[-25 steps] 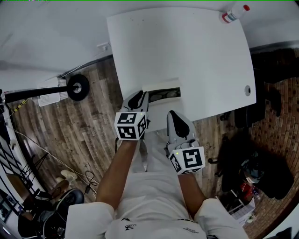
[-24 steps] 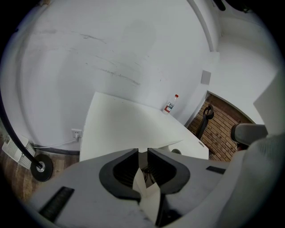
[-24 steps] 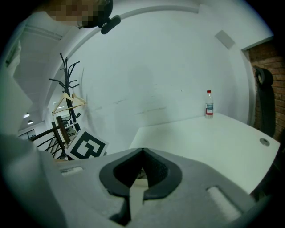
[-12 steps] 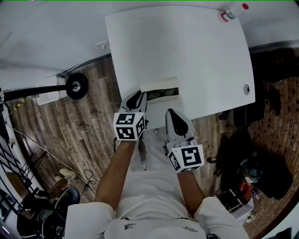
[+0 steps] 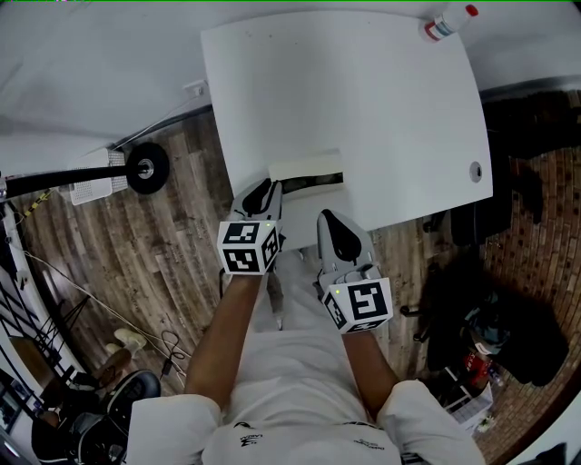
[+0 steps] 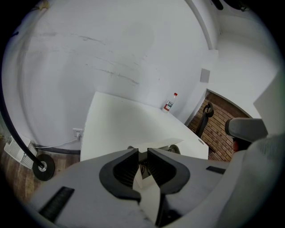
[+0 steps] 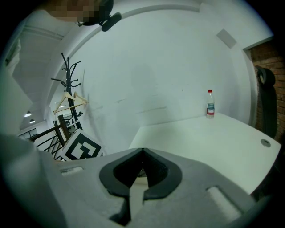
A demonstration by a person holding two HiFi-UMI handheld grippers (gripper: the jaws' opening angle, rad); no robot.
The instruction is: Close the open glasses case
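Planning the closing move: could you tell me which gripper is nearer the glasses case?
Left: left gripper at the glasses case's left end; right gripper back off the table's edge.

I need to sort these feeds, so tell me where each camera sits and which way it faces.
Head view: on the person's head, looking steeply down at the white table and open glasses case; shows both forearms, left gripper, right gripper.
Left gripper view: rides the left gripper, looking over its slightly parted fingers at the case.
Right gripper view: rides the right gripper, over shut fingers toward table and wall.
All three share the bottle.
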